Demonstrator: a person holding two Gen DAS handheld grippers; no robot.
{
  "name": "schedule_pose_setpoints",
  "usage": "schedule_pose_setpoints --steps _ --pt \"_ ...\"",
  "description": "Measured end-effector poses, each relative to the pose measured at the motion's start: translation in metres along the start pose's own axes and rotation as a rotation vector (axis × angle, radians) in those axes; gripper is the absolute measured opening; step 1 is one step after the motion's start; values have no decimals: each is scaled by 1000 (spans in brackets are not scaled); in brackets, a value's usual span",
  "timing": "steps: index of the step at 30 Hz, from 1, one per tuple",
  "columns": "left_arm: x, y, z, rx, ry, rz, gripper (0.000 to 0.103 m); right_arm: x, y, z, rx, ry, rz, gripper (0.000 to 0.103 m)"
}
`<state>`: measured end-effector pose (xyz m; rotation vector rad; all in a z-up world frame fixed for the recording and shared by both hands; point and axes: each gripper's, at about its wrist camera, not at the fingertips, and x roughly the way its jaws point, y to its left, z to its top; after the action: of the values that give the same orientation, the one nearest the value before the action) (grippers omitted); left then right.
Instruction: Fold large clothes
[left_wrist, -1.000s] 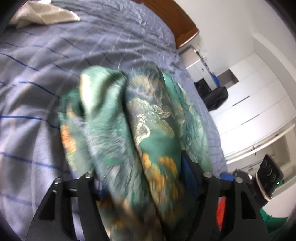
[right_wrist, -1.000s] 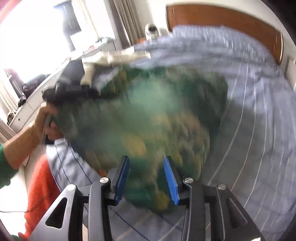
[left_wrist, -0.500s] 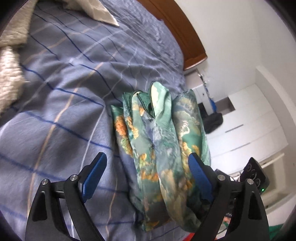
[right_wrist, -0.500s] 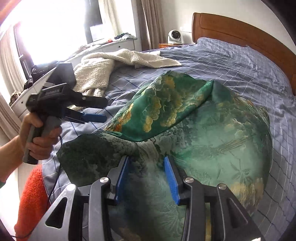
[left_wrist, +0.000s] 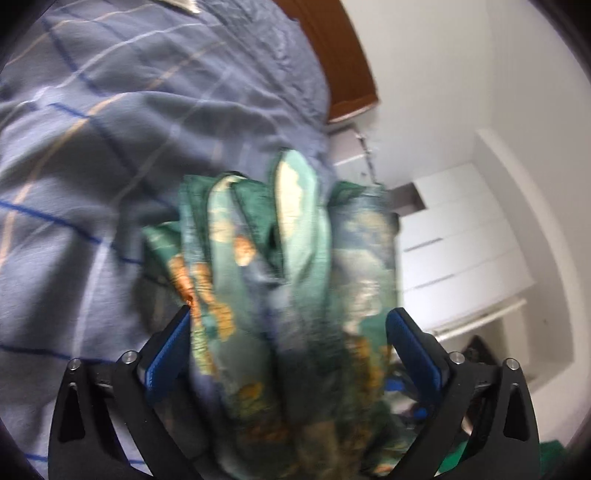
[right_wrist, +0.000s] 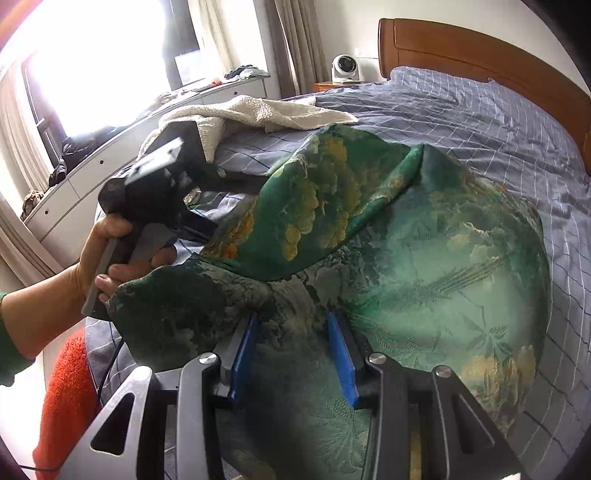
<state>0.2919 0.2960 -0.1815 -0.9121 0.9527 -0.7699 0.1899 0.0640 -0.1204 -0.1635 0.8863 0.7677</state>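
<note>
A large green patterned garment (right_wrist: 424, 258) with gold and orange print lies spread on the blue checked bed (right_wrist: 480, 118). In the left wrist view it shows as bunched folds (left_wrist: 288, 266) standing between the jaws. My left gripper (left_wrist: 288, 325) is open, its blue pads either side of the folds; it also shows in the right wrist view (right_wrist: 162, 192), held at the garment's left edge. My right gripper (right_wrist: 295, 328) has its blue pads close on a ridge of the cloth at the near edge.
A cream fleece blanket (right_wrist: 258, 114) lies on the bed's far left. A wooden headboard (right_wrist: 480, 51) is behind. White drawers (left_wrist: 454, 251) stand beside the bed. An orange cloth (right_wrist: 66, 387) is at lower left.
The left gripper let go of the garment, opened wide, then moved back in so the folds stand between its open jaws. The garment settled onto the bed.
</note>
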Motion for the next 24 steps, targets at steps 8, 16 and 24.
schedule_pose_setpoints --steps 8,16,24 --pt "53 -34 3 142 159 182 102 21 11 6 -53 42 -65 40" --pt "68 -36 7 165 225 320 91 -33 -28 4 128 -29 19 57" --pt "61 -39 -4 172 204 327 91 -63 -174 -79 618 -6 89 82"
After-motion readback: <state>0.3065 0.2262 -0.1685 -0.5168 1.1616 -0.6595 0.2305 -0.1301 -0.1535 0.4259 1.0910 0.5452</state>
